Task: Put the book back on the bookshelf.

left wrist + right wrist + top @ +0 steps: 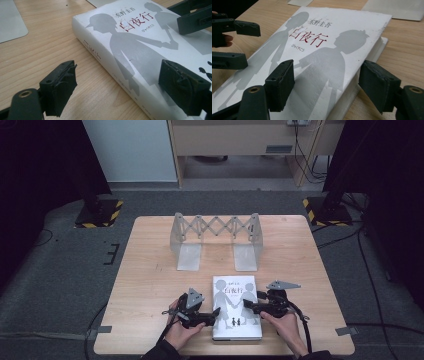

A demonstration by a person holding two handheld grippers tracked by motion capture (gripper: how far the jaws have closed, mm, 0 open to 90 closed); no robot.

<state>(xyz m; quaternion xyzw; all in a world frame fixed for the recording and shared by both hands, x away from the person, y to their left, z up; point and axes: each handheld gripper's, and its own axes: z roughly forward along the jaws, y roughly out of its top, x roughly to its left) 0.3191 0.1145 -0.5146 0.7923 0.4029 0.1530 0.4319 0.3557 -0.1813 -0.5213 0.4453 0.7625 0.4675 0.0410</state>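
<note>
Two grippers flank one book (237, 307), which lies flat at the near edge of the table (150, 270), just right of centre. We see the left gripper (212, 315) at the book's spine side, jaws spread, one over bare wood, the other over the cover, nothing pinched. The right gripper (248, 306) sits at the page-edge side, jaws also spread; in the right gripper view one pad hangs above the cover, the other beyond the fore-edge; contact we can't confirm. We judge the step is getting hold of the book to lift it. To do it well, we'd slide one jaw under each long edge, close evenly on both sides, and keep it level. Farther back, an extendable metal bookend rack (216, 239) stands near the far edge, well apart.
</note>
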